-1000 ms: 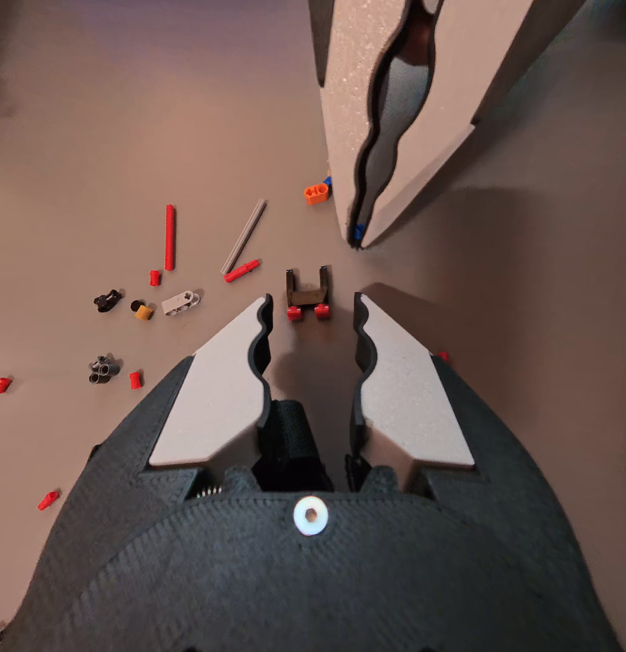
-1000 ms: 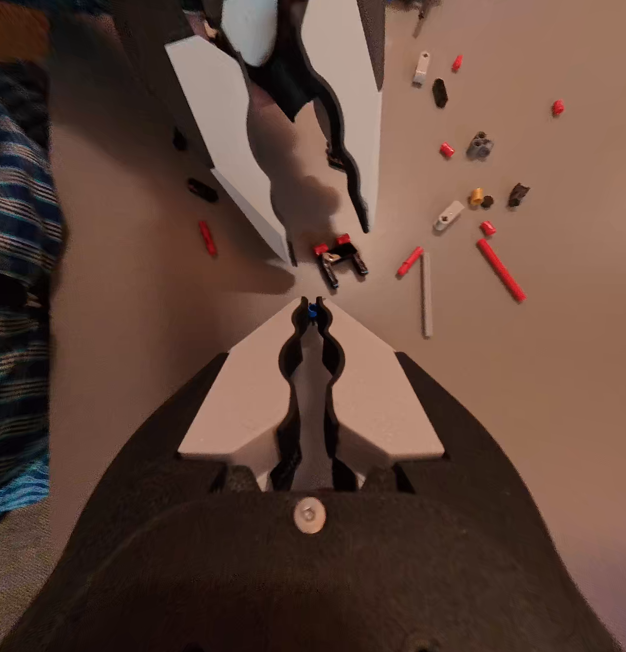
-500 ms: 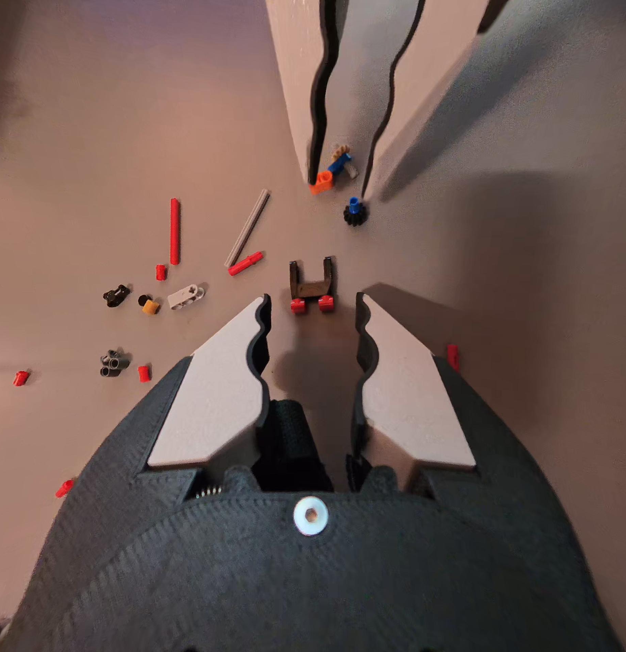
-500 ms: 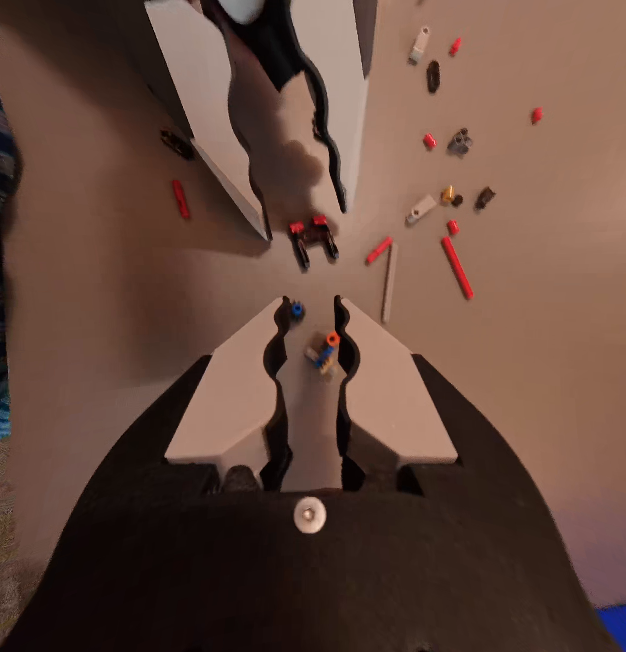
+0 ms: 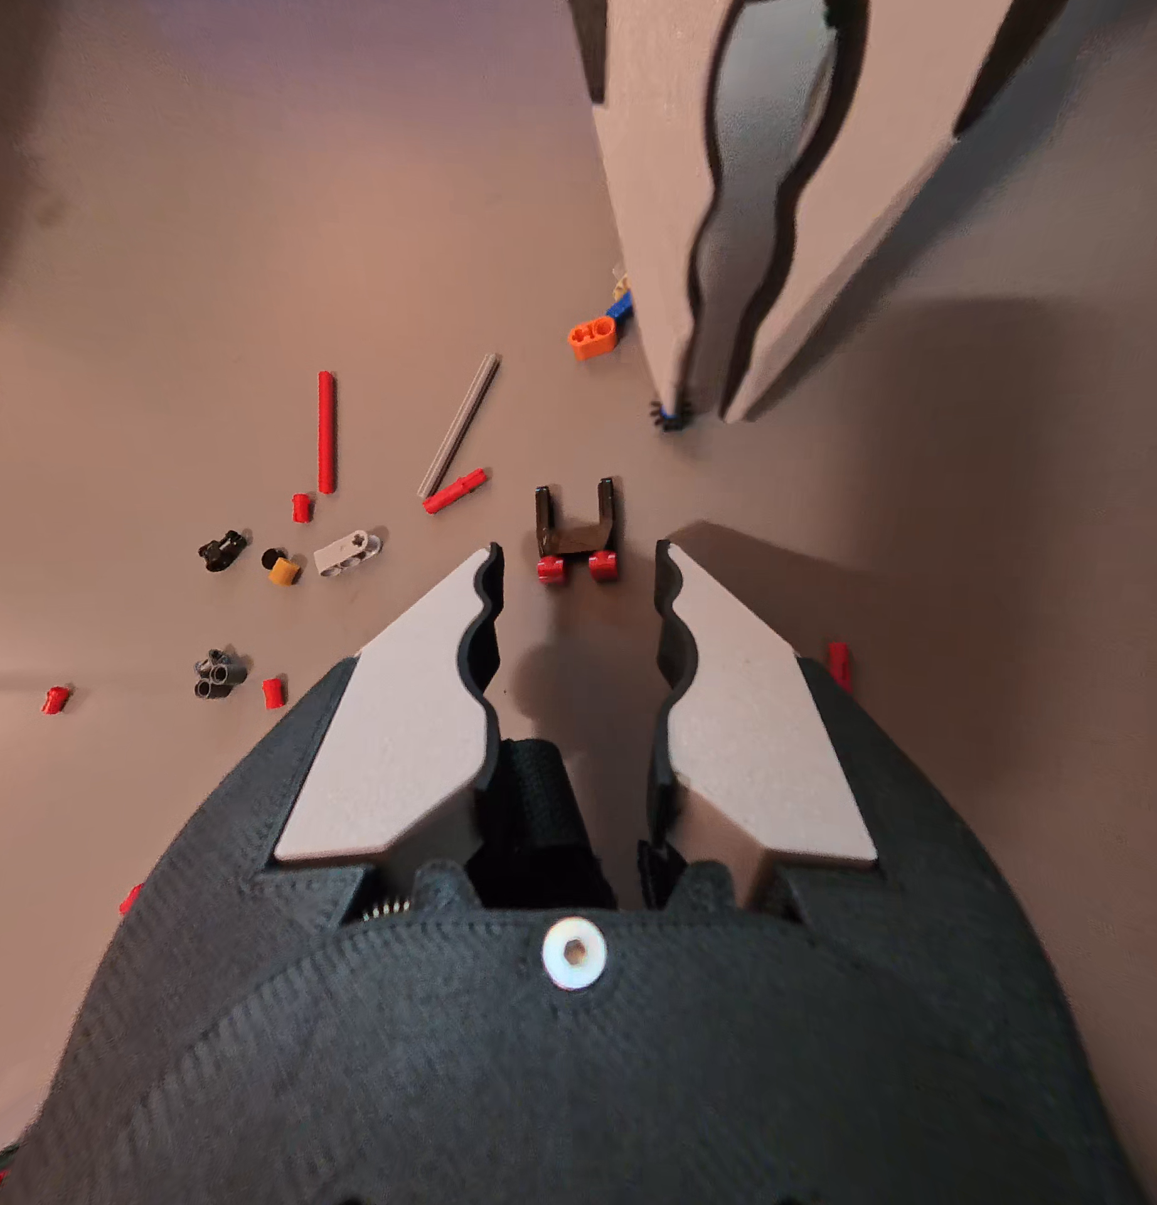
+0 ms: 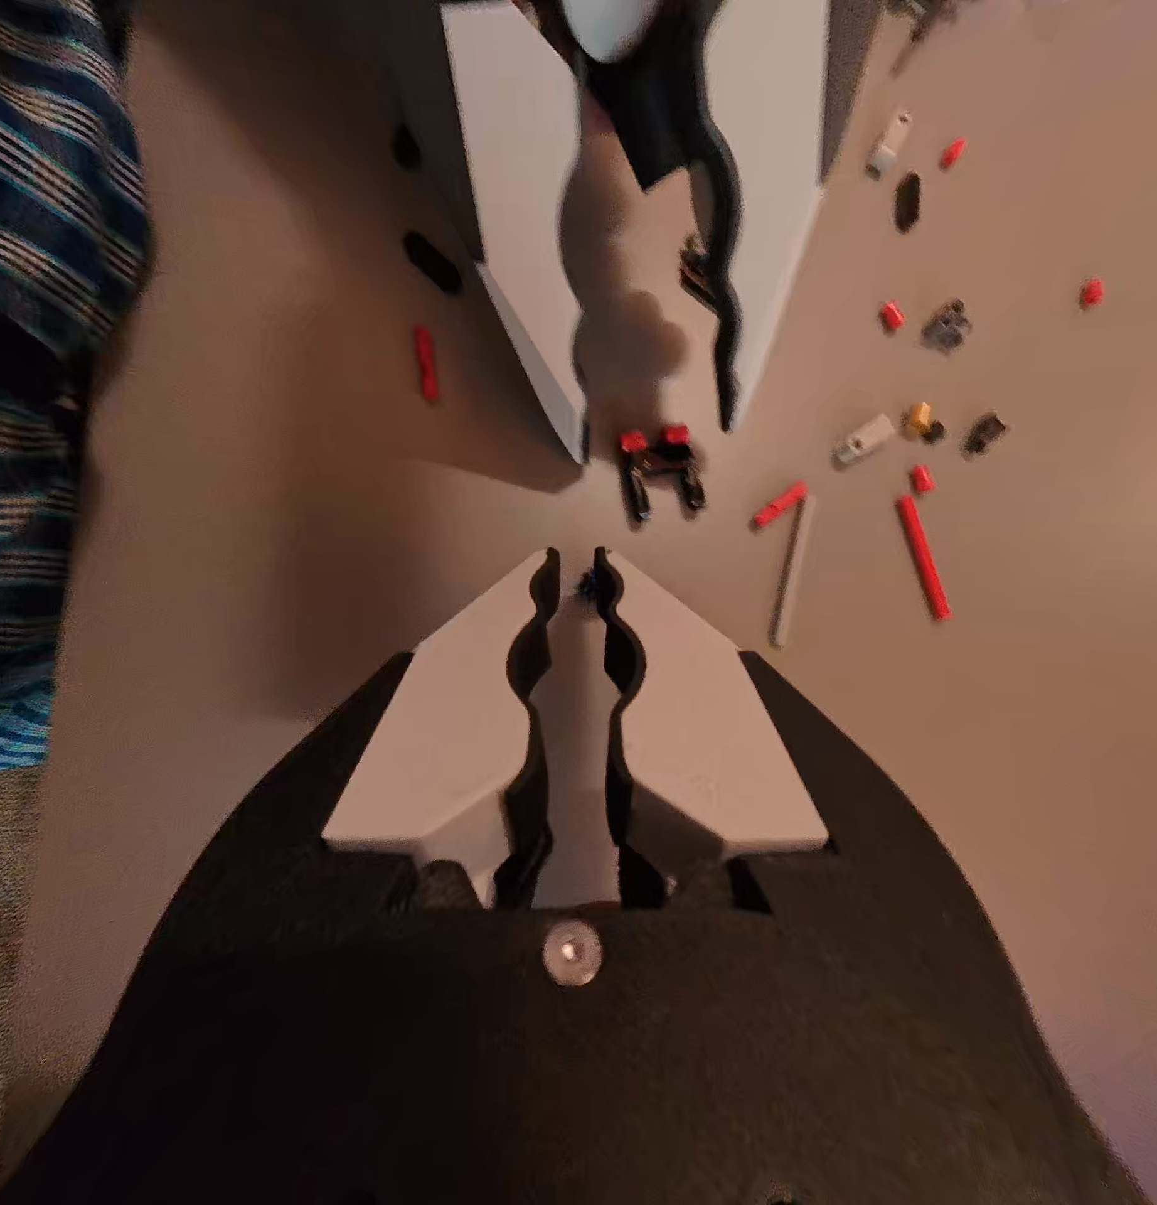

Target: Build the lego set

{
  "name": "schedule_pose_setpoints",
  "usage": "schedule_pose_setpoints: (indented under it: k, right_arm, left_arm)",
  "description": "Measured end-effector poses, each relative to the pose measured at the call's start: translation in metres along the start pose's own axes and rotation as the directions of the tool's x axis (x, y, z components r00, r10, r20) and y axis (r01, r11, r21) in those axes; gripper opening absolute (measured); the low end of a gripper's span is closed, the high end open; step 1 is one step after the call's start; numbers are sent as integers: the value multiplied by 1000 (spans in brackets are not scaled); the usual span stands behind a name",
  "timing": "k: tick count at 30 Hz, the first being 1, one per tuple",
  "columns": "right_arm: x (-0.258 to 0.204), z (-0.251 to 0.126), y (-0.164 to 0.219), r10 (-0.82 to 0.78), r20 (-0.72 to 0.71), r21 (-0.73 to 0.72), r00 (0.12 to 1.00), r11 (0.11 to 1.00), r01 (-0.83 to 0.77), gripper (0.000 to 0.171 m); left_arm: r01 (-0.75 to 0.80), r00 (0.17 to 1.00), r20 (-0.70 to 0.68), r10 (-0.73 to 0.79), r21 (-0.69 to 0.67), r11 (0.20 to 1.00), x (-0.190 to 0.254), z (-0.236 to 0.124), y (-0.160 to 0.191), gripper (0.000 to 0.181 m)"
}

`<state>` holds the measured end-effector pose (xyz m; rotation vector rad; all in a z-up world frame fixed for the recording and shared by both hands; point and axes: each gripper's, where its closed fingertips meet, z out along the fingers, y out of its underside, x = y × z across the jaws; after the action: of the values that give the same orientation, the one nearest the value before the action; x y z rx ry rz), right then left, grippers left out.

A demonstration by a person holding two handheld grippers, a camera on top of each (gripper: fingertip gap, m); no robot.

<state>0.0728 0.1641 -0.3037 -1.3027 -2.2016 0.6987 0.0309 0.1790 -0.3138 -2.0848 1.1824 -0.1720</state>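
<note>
A black U-shaped piece with two red pins (image 5: 574, 531) lies on the tan table just ahead of my left gripper (image 5: 579, 559), which is open and empty. It also shows in the right wrist view (image 6: 660, 469). My right gripper (image 6: 576, 554) faces the left one with only a narrow gap between its jaws. A small black gear with a blue pin (image 6: 587, 580) sits at its tip against one finger. In the left wrist view the gear (image 5: 670, 415) pokes out from under that fingertip. An orange and blue assembly (image 5: 594, 334) lies beside the right gripper (image 5: 703, 411).
Loose parts lie left of my left gripper: a long red axle (image 5: 326, 430), a grey axle (image 5: 460, 424), a red pin (image 5: 454, 490), a grey beam (image 5: 348, 553), a dark connector (image 5: 217, 673) and red bushes. Striped cloth (image 6: 41, 326) is at the right view's left edge. One gripper's finger ends stand about 5 cm off the other's. The grey axle (image 5: 460, 424) is about 6 cm from my left fingertips. Seen from the right wrist view (image 6: 795, 573) as well.
The right gripper opened and dropped the gear on the table, straddled the orange and blue assembly, then shifted back over the gear and narrowed its jaws. The left gripper stayed put.
</note>
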Motion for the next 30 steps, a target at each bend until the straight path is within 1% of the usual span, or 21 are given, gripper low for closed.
schedule_pose_setpoints:
  k: [1,3,6,10,15,18,20,23,27,30]
  right_arm:
    - [-6,3,-3,-3,27,6,1000,1000,3,9]
    - [-10,6,-7,-16,30,15,999,1000,15,12]
    - [-3,-7,-11,23,-1,60,1000,998,-22,14]
    - [7,-25,4,87,-67,55,994,995,-83,13]
    - [5,-17,18,149,-82,39,985,988,-147,16]
    - [3,-8,22,151,-88,30,985,988,-149,15]
    - [3,-4,23,147,-92,26,985,989,-145,6]
    - [2,-1,20,147,-87,41,985,989,-144,1]
    - [0,1,18,148,-83,45,985,988,-145,1]
    - [0,1,17,154,-80,54,985,987,-150,2]
  left_arm:
    - [0,1000,1,0,2,1000,0,0,0,46]
    - [4,1000,1,-4,8,1000,1,-1,-1,47]
    - [10,1000,7,-10,16,1000,0,-3,0,47]
    - [-5,1000,21,4,34,999,0,-9,-5,47]
    - [-51,999,10,50,94,994,10,-12,-28,43]
    - [-53,998,-11,55,118,992,18,-8,-39,35]
    - [-82,997,-6,83,126,989,22,-4,-47,30]
    - [-147,989,3,147,115,982,27,5,-54,23]
    - [-247,969,31,246,48,968,26,14,-50,13]
    - [-243,970,-9,243,27,970,29,17,-48,10]
